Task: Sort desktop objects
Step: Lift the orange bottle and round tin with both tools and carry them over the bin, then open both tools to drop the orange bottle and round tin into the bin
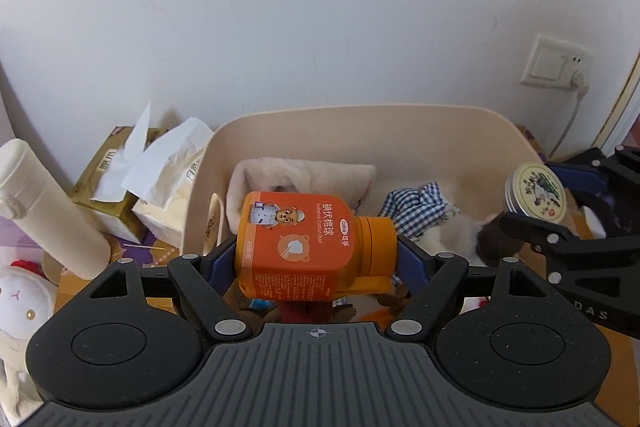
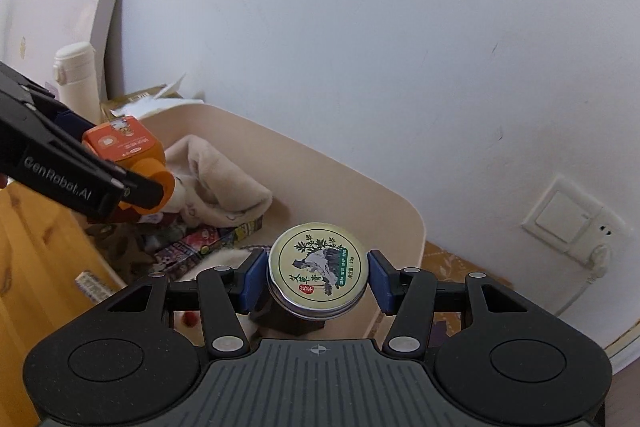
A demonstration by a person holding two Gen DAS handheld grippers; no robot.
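You are holding an orange bottle (image 1: 298, 245) sideways, cap toward three o'clock, in the left gripper (image 1: 316, 259), whose jaws are standing wide and pressing base and cap. It is hanging over the near rim of the beige bin (image 1: 360, 115). Judged from this, the step is dropping both items in: you are best lowering each past the rim before releasing, aiming at the soft towel (image 1: 304, 175) at twelve o'clock. The right gripper (image 2: 316, 277), half open, is clamping a round tin (image 2: 318, 265) by its sides, its lid showing a green plant print, above the bin's three o'clock corner.
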